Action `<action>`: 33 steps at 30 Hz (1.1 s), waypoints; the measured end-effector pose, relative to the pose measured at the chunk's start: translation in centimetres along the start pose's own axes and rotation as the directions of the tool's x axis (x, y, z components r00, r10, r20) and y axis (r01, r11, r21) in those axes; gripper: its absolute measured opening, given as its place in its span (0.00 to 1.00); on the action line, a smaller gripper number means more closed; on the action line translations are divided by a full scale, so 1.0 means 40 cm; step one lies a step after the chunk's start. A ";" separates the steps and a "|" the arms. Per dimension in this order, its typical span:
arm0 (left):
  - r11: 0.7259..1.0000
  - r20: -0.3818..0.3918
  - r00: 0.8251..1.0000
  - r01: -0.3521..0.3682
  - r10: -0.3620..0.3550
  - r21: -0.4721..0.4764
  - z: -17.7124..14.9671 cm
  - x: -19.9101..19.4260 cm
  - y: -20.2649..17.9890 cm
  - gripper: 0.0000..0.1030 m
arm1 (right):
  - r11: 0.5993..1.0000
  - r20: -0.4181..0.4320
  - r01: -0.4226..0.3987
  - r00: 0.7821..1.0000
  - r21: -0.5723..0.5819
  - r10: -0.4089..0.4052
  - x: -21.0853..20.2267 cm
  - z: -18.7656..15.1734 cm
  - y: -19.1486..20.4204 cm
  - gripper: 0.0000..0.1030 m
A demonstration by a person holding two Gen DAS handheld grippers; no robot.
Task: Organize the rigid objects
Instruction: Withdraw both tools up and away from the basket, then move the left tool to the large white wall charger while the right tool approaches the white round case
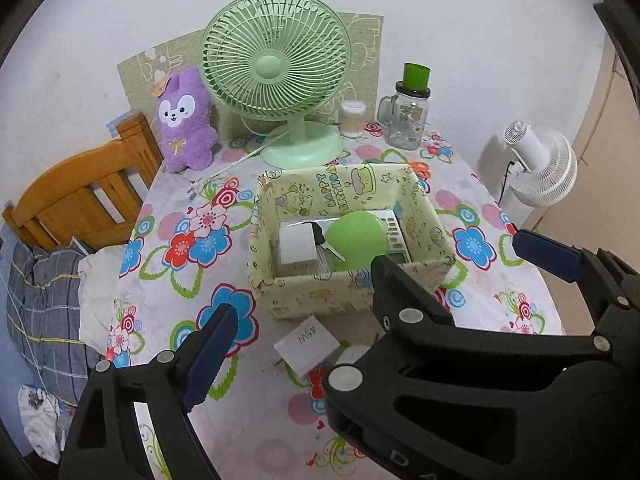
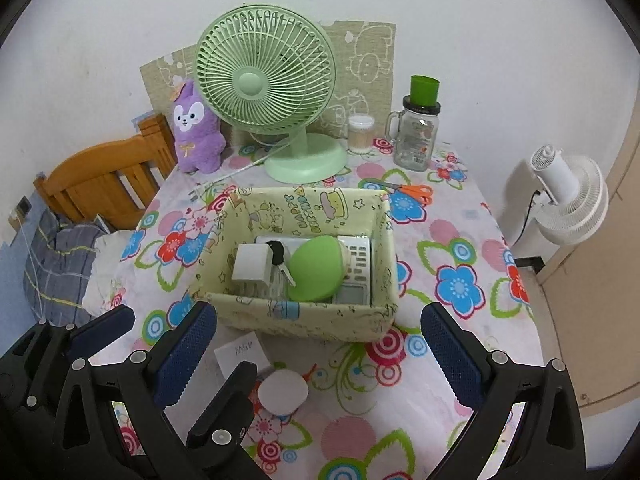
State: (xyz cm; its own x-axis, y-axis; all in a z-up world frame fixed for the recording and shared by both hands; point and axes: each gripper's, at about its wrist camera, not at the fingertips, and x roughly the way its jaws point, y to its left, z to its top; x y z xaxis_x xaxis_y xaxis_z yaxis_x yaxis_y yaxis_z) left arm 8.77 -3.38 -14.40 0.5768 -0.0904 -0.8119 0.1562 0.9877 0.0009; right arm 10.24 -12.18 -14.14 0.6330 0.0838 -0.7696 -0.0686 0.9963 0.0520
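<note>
left gripper (image 1: pixel 298 314): angling down over the near edge of the table (image 1: pixel 472 208), fingers standing wide apart, gripping nothing. right gripper (image 2: pixel 316 316): pitching down likewise, blue pads well apart, empty. fabric box (image 2: pixel 384 240): sitting mid-table, holding a white cube (image 2: pixel 250 263), black key (image 2: pixel 280 259), green oval case (image 2: pixel 318 266) and remote (image 2: pixel 356 270). white charger (image 1: pixel 307 342) and round white puck (image 2: pixel 283 392): lying between box and near edge. right view alone is showing the orange scissors (image 2: pixel 414 191) in full, beside the box's far right corner.
</note>
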 end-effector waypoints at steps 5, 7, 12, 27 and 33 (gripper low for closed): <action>1.000 -0.004 1.000 0.007 -0.007 0.012 -0.026 -0.014 -0.006 0.88 | 1.000 0.001 0.016 1.000 0.002 -0.016 -0.022 -0.028 0.002 1.00; 1.000 -0.009 1.000 0.009 -0.009 0.013 -0.038 -0.015 -0.007 0.88 | 1.000 -0.003 0.023 1.000 0.001 -0.023 -0.026 -0.043 0.004 1.00; 0.999 -0.032 0.999 0.013 -0.012 0.032 -0.074 -0.011 -0.012 0.88 | 0.999 -0.021 0.036 0.999 0.007 -0.036 -0.024 -0.078 0.004 1.00; 0.997 -0.052 0.998 0.029 -0.025 0.078 -0.166 0.048 0.003 0.88 | 0.998 -0.068 0.049 0.997 0.035 -0.046 0.034 -0.182 0.025 1.00; 0.996 -0.069 0.997 0.025 -0.019 0.086 -0.201 0.094 0.016 0.88 | 0.998 -0.097 0.047 0.994 0.042 -0.043 0.084 -0.218 0.032 1.00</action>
State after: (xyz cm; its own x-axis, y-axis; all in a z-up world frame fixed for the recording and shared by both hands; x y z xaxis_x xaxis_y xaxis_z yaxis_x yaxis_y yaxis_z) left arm 4.58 -2.06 -22.13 0.5171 -0.1004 -0.8500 0.2392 0.9705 0.0309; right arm 5.55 -10.79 -22.22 0.5575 0.0383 -0.8293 -0.0061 0.9991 0.0420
